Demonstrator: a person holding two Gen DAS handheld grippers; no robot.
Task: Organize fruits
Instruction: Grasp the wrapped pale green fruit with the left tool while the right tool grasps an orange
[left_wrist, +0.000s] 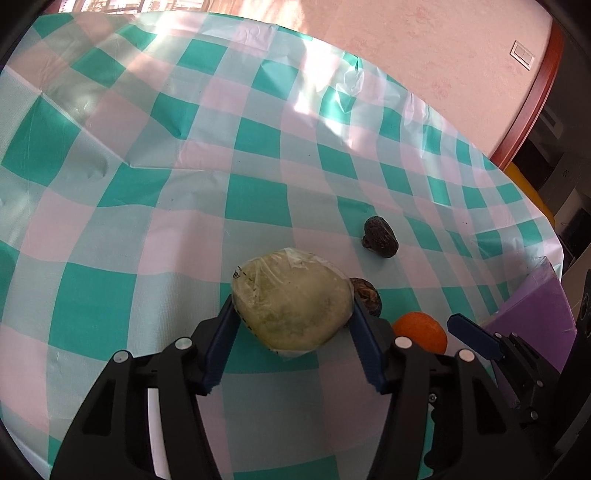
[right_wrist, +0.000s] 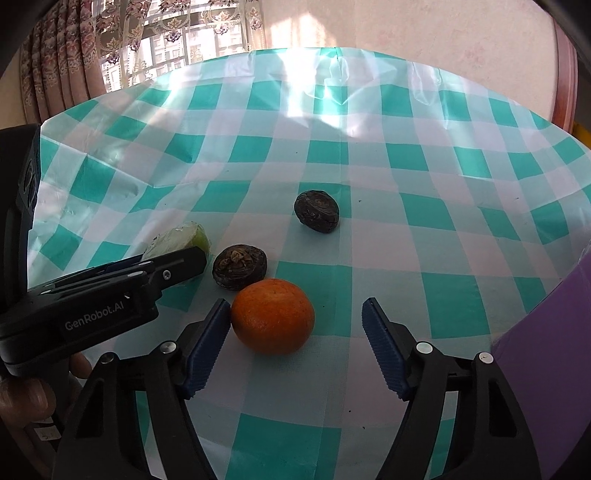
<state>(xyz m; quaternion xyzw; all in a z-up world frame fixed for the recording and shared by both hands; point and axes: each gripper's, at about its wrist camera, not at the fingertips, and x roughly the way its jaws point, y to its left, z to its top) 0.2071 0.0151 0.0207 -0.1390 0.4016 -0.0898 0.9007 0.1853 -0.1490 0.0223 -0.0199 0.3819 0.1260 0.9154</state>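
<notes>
Here, on a table under a teal-and-white checked tablecloth (right_wrist: 332, 155), two hand-held grippers work side by side. The landmark is the orange (right_wrist: 273, 315), which sits near the front edge. The right gripper (right_wrist: 295, 325) straddles it with its jaws apart: the left pad looks to be touching or just beside the orange's skin, while the right pad stands well clear, so nothing is clamped. Just beyond and left of the orange lies a dark, wrinkled fruit (right_wrist: 240, 266), and a second dark fruit (right_wrist: 317, 211) sits farther back, beyond the orange. Left of the orange, past the near dark fruit, is a pale green fruit in clear plastic wrap (left_wrist: 291, 302). The left gripper (left_wrist: 291, 315) has both blue pads against its sides and appears clamped on it. A purple container (right_wrist: 546, 350) stands just right of the orange, probably the place to sort fruit into. To do this step well, the right gripper should be centred so both pads meet the orange at its widest part, then squeezed gently, since the round skin could roll or squirt forward toward the near dark fruit.
</notes>
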